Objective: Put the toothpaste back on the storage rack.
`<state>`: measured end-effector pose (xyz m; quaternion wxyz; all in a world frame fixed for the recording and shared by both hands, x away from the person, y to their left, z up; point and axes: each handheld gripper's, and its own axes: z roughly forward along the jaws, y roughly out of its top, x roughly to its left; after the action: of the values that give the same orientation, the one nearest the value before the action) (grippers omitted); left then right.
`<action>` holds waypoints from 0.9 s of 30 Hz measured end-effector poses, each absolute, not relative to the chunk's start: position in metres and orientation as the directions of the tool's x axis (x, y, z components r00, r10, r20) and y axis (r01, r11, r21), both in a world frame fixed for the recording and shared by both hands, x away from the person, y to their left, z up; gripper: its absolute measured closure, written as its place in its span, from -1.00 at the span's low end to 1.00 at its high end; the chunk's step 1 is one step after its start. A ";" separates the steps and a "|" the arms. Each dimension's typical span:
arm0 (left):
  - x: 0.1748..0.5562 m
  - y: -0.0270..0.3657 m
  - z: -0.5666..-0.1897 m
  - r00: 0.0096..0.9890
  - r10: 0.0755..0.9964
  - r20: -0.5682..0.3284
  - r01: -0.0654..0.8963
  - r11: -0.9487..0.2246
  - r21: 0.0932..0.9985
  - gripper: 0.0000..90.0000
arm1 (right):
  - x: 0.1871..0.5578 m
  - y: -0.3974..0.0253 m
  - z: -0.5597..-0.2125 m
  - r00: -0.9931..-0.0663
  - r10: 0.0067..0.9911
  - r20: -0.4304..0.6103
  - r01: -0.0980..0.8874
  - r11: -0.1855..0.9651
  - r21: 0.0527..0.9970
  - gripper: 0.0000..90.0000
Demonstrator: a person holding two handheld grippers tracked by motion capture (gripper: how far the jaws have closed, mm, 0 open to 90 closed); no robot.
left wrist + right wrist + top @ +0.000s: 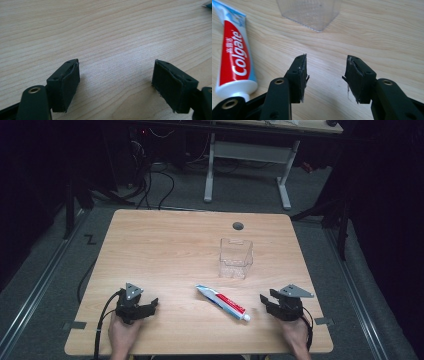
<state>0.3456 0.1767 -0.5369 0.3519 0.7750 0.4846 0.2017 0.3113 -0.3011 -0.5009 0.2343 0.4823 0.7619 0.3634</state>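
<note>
Both the left gripper [150, 306] and right gripper [266, 301] rest apart, empty; the toothpaste tube [222, 302] looks light, squashy — grab mid-body.

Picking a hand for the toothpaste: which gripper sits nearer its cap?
The right gripper: the Colgate toothpaste tube's white cap points toward it; the left gripper is across the table.

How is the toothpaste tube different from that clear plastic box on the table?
The toothpaste tube lies flat on the table, while the clear box stands upright, open at the top. The tube is opaque, red, white and blue with printed lettering; the box is see-through and unmarked. The tube sits nearer the person, close to the right gripper; the box is farther back. Neither is held: both grippers' jaws are open.
</note>
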 end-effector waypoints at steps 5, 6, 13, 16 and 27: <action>0.346 0.177 -0.537 0.449 0.893 -0.029 0.609 -0.283 0.741 -0.50 | 0.314 -0.288 -0.495 -0.467 0.884 -0.029 0.552 0.317 0.772 0.22; 0.346 0.177 -0.537 0.449 0.893 -0.029 0.609 -0.283 0.741 -0.50 | 0.314 -0.288 -0.495 -0.467 0.884 -0.029 0.552 0.317 0.772 0.22; 0.346 0.177 -0.537 0.449 0.893 -0.028 0.609 -0.282 0.741 -0.50 | 0.319 -0.278 -0.488 -0.508 0.861 -0.025 0.541 0.342 0.768 0.24; 0.346 0.177 -0.537 0.449 0.893 -0.028 0.609 -0.282 0.741 -0.50 | 0.322 -0.272 -0.484 -0.531 0.847 -0.027 0.533 0.359 0.766 0.24; 0.346 0.177 -0.537 0.448 0.893 -0.028 0.609 -0.282 0.741 -0.50 | 0.331 -0.252 -0.475 -0.591 0.806 -0.025 0.509 0.397 0.764 0.31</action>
<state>0.3457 0.1768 -0.5369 0.3518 0.7749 0.4848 0.2019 0.3307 -0.2523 -0.4754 0.2005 0.4051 0.8113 0.3708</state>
